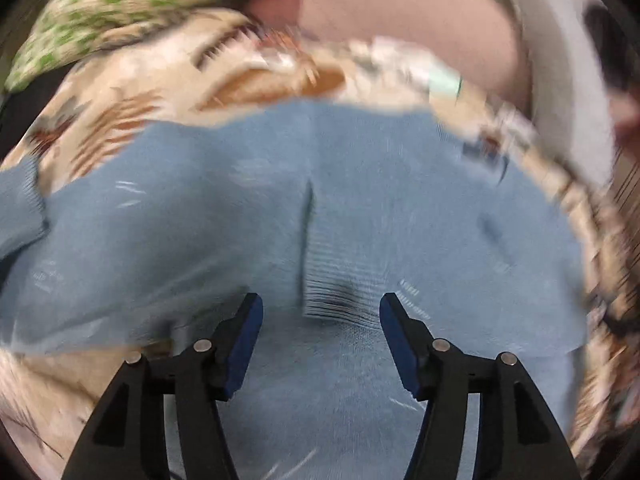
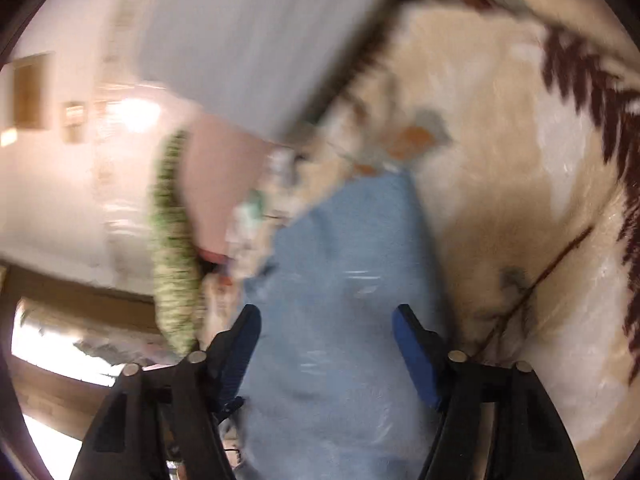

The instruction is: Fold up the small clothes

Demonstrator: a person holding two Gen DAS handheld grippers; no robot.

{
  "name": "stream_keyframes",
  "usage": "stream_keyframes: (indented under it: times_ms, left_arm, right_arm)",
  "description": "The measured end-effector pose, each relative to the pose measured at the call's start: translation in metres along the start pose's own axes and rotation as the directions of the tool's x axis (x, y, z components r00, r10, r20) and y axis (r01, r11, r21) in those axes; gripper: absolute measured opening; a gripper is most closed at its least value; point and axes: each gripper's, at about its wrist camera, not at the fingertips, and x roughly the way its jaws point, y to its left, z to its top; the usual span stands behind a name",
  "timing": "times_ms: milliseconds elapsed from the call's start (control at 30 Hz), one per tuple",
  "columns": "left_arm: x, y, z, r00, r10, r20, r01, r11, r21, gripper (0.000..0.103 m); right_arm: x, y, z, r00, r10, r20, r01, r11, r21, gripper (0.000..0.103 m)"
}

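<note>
Both views blurred. Blue knit garment [image 1: 360, 208] lies spread on a beige leaf-print blanket [image 1: 120, 128].

L gripper [image 1: 321, 312]: jaws apart, nothing between the pads, no pad pressing on cloth. It points down at the garment, which fills the view under and ahead of the fingers. A ribbed edge [image 1: 336, 280] of the knit, w/ a dark crease, sits just ahead of the gap between the tips, slightly right of centre. A cuff or sleeve end runs off at the far left. Beyond the garment: a pink cushion [image 1: 400, 12] and a green-spotted cushion [image 1: 120, 4].

R gripper [image 2: 326, 320]: jaws wide, not gripping. Garment [image 2: 348, 280] lies below and between the fingers, running forward as a narrowing strip; whether the pads touch it can't tell, too blurred. Blanket [image 2: 500, 160] to the right of it, w/ dark fern print. Left of it: green-spotted cushion [image 2: 172, 248] and pink one [image 2: 216, 184], grey panel [image 2: 256, 40] above.
</note>
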Motion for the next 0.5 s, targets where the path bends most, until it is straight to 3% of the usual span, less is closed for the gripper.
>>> stream_keyframes:
  times_ms: [33, 100, 167, 233, 300, 333, 400, 467, 500]
  left_arm:
    - [-0.015, 0.013, -0.005, 0.999, -0.033, 0.032, 0.034, 0.999, -0.033, 0.062]
    - [-0.041, 0.047, -0.018, 0.994, -0.060, 0.090, 0.070, 0.991, -0.115, 0.062]
    - [-0.059, 0.086, -0.023, 0.987, -0.067, 0.146, 0.098, 0.970, -0.220, 0.063]
    - [-0.077, 0.138, -0.043, 0.975, -0.067, 0.213, 0.139, 0.928, -0.346, 0.063]
    - [-0.091, 0.192, -0.051, 0.964, -0.014, 0.267, 0.142, 0.872, -0.469, 0.063]
    - [-0.097, 0.212, -0.054, 0.966, 0.045, 0.255, 0.096, 0.851, -0.515, 0.063]
    - [-0.105, 0.234, -0.047, 0.962, 0.197, 0.188, -0.077, 0.860, -0.505, 0.062]
    - [-0.112, 0.237, -0.036, 0.937, 0.316, 0.147, -0.227, 0.874, -0.430, 0.062]
    - [-0.116, 0.228, -0.027, 0.906, 0.400, 0.138, -0.338, 0.880, -0.333, 0.062]
  right_arm:
    - [0.003, -0.001, -0.004, 0.998, -0.057, -0.011, 0.057, 0.998, -0.018, 0.081]
    - [0.026, -0.023, -0.012, 0.962, -0.247, -0.118, 0.246, 0.969, -0.024, 0.078]
    - [0.018, -0.007, -0.014, 0.964, -0.257, -0.066, 0.253, 0.966, -0.058, 0.078]
    - [0.011, 0.021, -0.019, 0.964, -0.264, -0.007, 0.262, 0.959, -0.112, 0.078]
    - [-0.001, 0.054, -0.037, 0.963, -0.268, 0.025, 0.267, 0.939, -0.216, 0.078]
    - [0.003, 0.077, -0.051, 0.965, -0.261, 0.020, 0.255, 0.920, -0.297, 0.078]
    - [0.006, 0.100, -0.072, 0.965, -0.262, 0.018, 0.249, 0.892, -0.377, 0.078]
    - [0.011, 0.115, -0.101, 0.965, -0.262, -0.002, 0.236, 0.872, -0.429, 0.078]
    - [0.021, 0.121, -0.113, 0.964, -0.267, -0.014, 0.233, 0.865, -0.444, 0.078]
